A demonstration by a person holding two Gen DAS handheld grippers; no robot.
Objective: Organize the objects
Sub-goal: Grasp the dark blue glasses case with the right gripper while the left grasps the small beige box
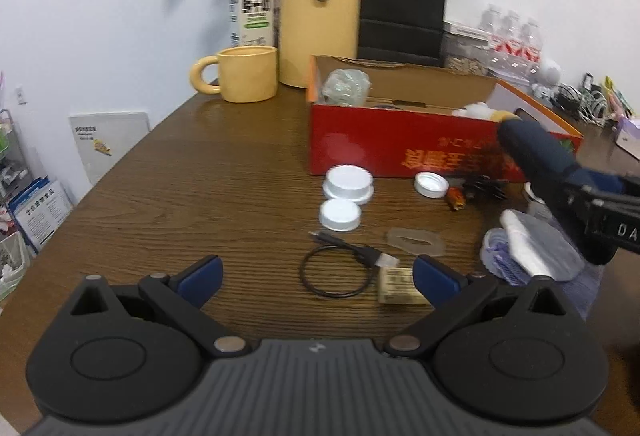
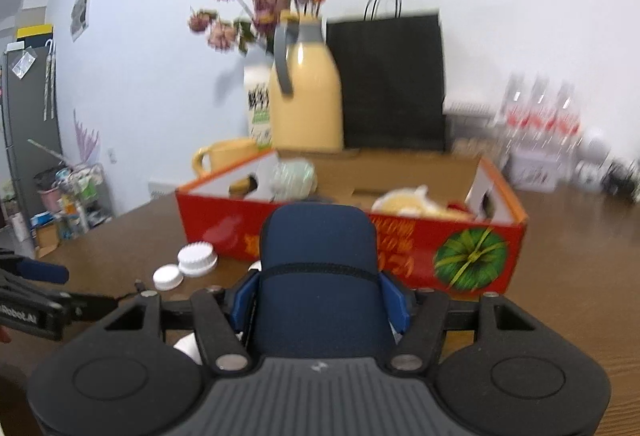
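Right gripper (image 2: pixel 319 294): its blue pads are closed against both sides of a dark blue pouch (image 2: pixel 319 268), which is held lifted in front of the red cardboard box (image 2: pixel 420 248). Left gripper (image 1: pixel 318 278): jaws spread wide and holding nothing, poised above the wooden tabletop (image 1: pixel 200 176) near a coiled black cable (image 1: pixel 336 272). Two white lids (image 1: pixel 344 196) lie just before the box.
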